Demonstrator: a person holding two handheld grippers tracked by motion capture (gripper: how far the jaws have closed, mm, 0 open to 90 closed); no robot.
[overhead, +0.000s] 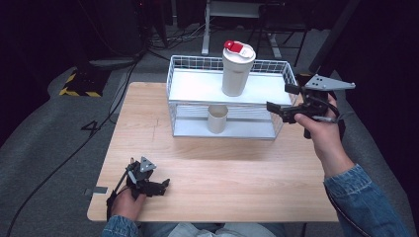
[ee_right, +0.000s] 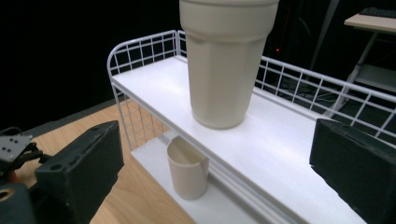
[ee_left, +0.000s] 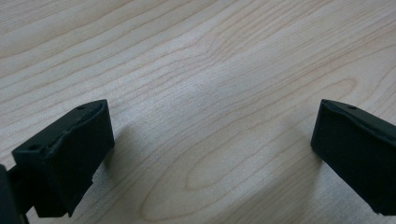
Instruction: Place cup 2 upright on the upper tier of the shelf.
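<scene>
A tall cream tumbler (overhead: 237, 69) with a red and white lid stands on the top shelf of a white wire rack (overhead: 195, 86) at the table's far side. A small cream cup (overhead: 217, 118) stands open-topped on the lower shelf beneath it. My right gripper (overhead: 278, 98) hovers at the rack's right end, open, with its jaws pointed at the tumbler (ee_right: 226, 60) and apart from it. Its own view shows the cup (ee_right: 187, 172) below the shelf (ee_right: 289, 140) and nothing between the jaws (ee_right: 215, 140). My left gripper (overhead: 153, 181) rests low near the front left, open (ee_left: 212, 126) over bare wood.
The light wooden table (overhead: 222, 168) spreads between the rack and the person's forearms in denim sleeves. Cables trail over the grey floor at the left, beside a yellow-and-black striped base (overhead: 79, 84). Desk legs stand behind the rack.
</scene>
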